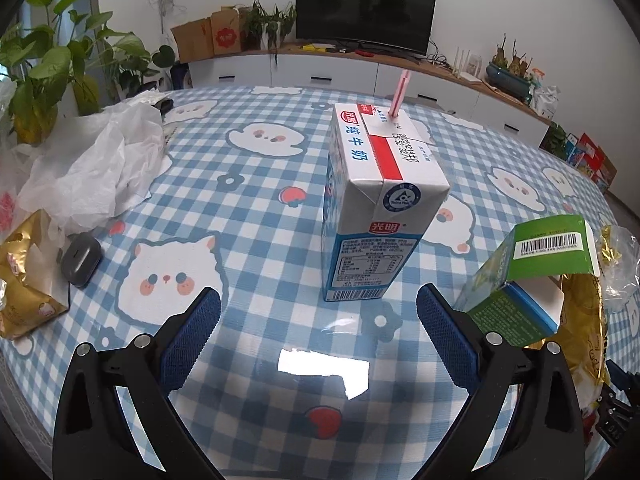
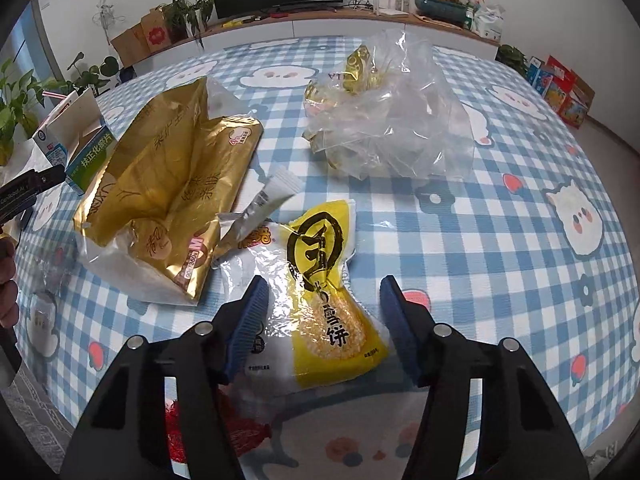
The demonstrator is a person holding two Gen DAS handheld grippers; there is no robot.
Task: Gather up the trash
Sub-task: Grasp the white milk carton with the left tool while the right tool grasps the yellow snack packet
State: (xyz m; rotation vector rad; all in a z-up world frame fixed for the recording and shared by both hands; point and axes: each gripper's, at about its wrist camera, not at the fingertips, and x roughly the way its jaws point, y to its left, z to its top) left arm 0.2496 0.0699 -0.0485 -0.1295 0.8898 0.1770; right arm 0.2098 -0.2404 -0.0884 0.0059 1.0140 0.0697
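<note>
Left gripper [image 1: 318,312]: jaws wide, empty | one upright milk carton [image 1: 374,208] with one pink straw [image 1: 400,94] at 12 o'clock, apart | one green box [image 1: 532,276] at 3 o'clock | Right gripper [image 2: 322,304]: jaws wide, straddling one yellow rice-cracker bag [image 2: 324,292] | one gold bag [image 2: 168,200] at 10 o'clock | one clear plastic bag [image 2: 396,116] at 1 o'clock | checked tablecloth [image 2: 500,248].

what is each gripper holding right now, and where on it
Nothing is held. The left gripper is open short of the milk carton; the right gripper is open around the yellow snack bag, not closed.
</note>
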